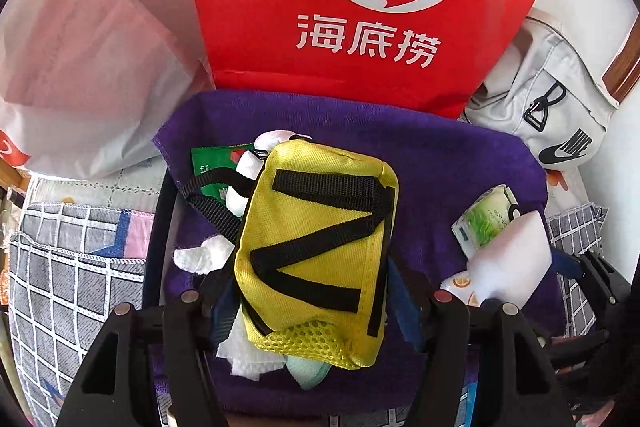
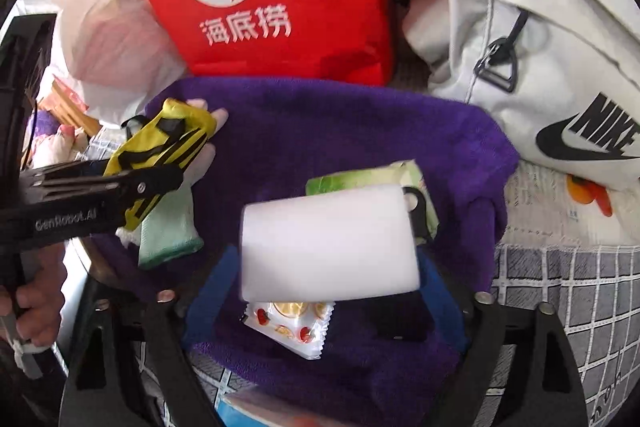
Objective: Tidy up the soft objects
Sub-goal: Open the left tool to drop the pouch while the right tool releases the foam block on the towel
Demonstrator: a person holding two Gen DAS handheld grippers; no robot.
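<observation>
My left gripper is shut on a yellow pouch with black straps and holds it over a purple towel. The pouch also shows in the right wrist view, clamped by the left gripper. My right gripper is shut on a white sponge block, seen in the left wrist view too. Under the pouch lie white tissues, a mint cloth and a green packet. A green tissue pack and a fruit-print sachet lie on the towel.
A red paper bag stands behind the towel. A white plastic bag is to its left and a grey Nike bag to its right. A grey checked cloth covers the surface around the towel.
</observation>
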